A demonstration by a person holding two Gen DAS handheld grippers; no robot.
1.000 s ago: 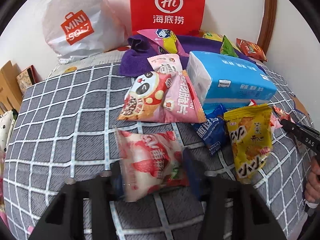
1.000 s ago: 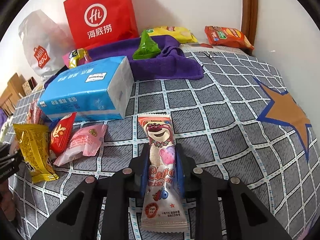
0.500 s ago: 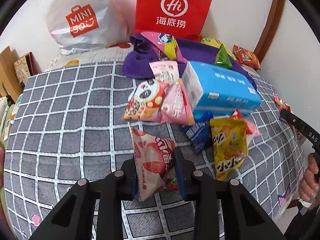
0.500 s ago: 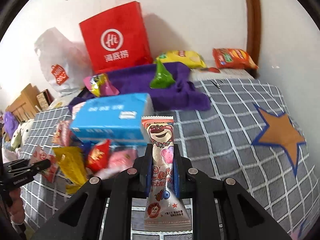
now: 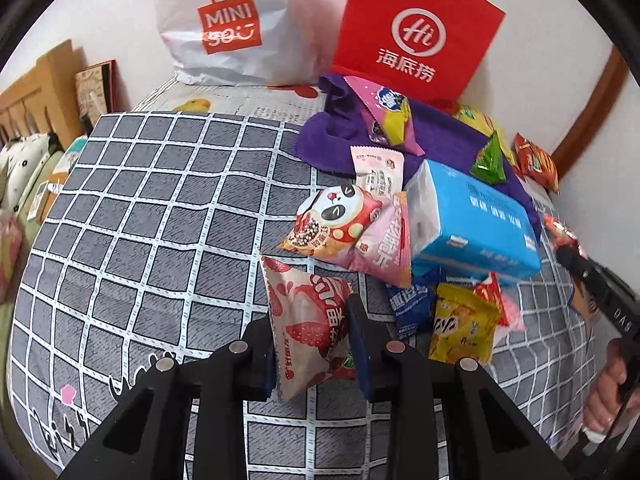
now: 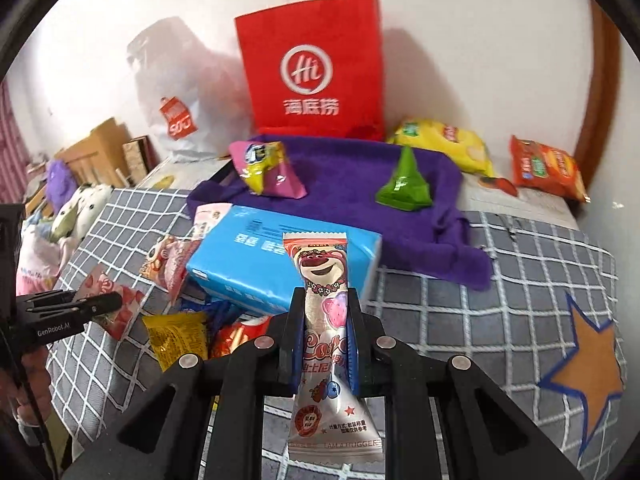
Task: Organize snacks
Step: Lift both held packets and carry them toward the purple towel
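Item one: my left gripper [image 5: 312, 344] is clenched on a glossy strawberry snack packet [image 5: 308, 320], crinkled and pillow-shaped. Item two: my right gripper [image 6: 323, 340] pinches a slim pink-bear marshmallow packet [image 6: 326, 344]. Both packets now hang clear of the grey checked bedspread [image 5: 152, 216], where they lay a second ago. Only the right view shows the orange star patch [image 6: 588, 364]; only the left shows the panda chip bag [image 5: 352, 232] in full, just beside the blue tissue pack [image 5: 476, 224].

Both wrist views downward over bed [image 5: 160, 216]
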